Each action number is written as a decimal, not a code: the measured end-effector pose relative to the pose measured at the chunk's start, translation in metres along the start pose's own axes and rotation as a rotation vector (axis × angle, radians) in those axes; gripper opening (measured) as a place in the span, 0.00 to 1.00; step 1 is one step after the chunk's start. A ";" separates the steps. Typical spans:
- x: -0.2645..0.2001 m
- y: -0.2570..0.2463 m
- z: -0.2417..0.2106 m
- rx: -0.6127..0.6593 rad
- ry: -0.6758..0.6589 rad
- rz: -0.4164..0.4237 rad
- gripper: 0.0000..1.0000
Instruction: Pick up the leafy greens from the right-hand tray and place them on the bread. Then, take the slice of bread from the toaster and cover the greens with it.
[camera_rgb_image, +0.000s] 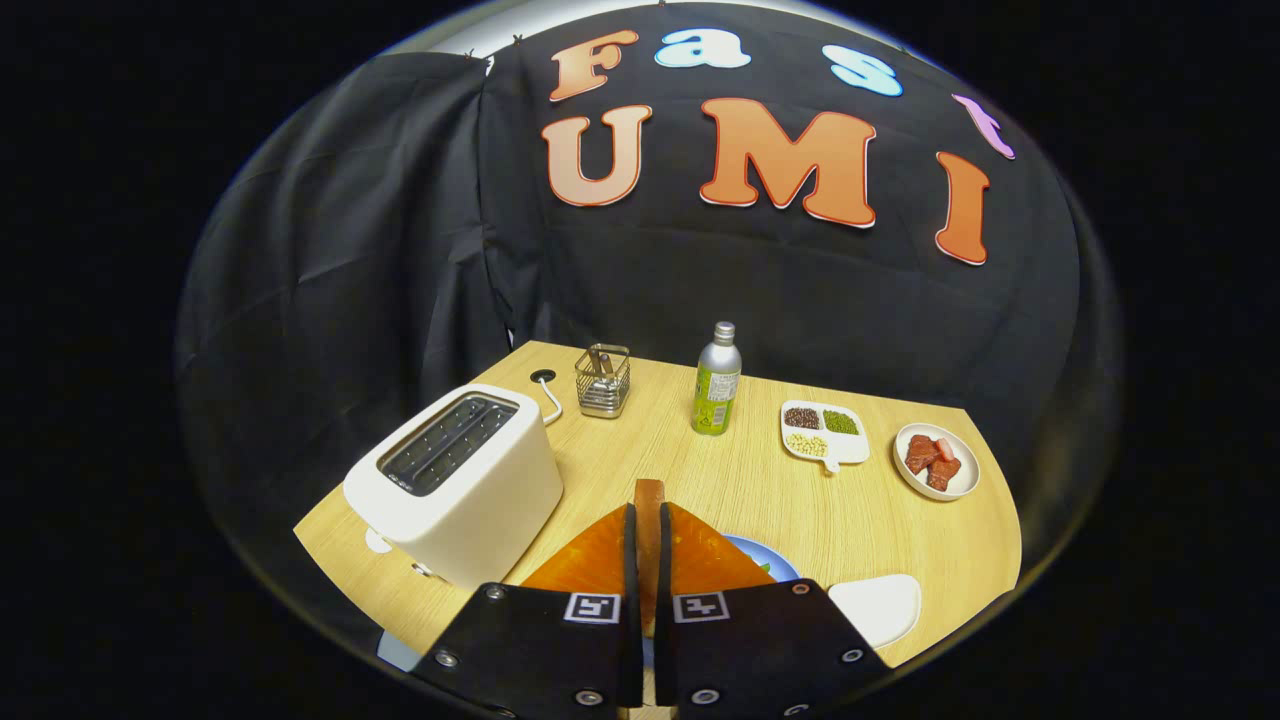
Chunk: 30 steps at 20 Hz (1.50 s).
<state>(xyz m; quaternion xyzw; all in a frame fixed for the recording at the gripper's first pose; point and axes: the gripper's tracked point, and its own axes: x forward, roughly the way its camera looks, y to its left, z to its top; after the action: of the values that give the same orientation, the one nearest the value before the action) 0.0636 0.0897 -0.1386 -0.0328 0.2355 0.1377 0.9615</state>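
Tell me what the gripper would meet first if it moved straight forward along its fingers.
The gripper, shut on a bread slice, points across bare table between wire holder and bottle. The way looks free; depth is unclear.

Gripper (648, 540) fingers nearly closed, clamping a slice of bread (648, 500) edge-on btwn them; slice stands upright, thin brown edge poking just ahead of the fingers. Below/behind fingers, a blue plate (775, 562) w/ a bit of leafy greens (764, 568) peeking at its rim. White toaster (455, 480) just left of fingers, slots empty. Beyond, on wooden table (700, 480): wire holder (602, 380), green-labelled bottle (717, 380), divided dish (825, 433) w/ three kinds of beans/grains, small plate w/ meat pieces (936, 460) far right. White tray (880, 605) near right of fingers.
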 end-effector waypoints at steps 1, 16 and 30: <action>0.002 -0.002 -0.005 0.001 0.009 0.004 0.05; 0.024 -0.018 -0.050 -0.006 0.096 0.091 0.05; 0.045 -0.087 -0.073 0.029 0.162 0.061 0.14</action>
<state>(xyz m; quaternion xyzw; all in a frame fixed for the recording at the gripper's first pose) 0.0935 0.0079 -0.2241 -0.0225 0.3152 0.1603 0.9351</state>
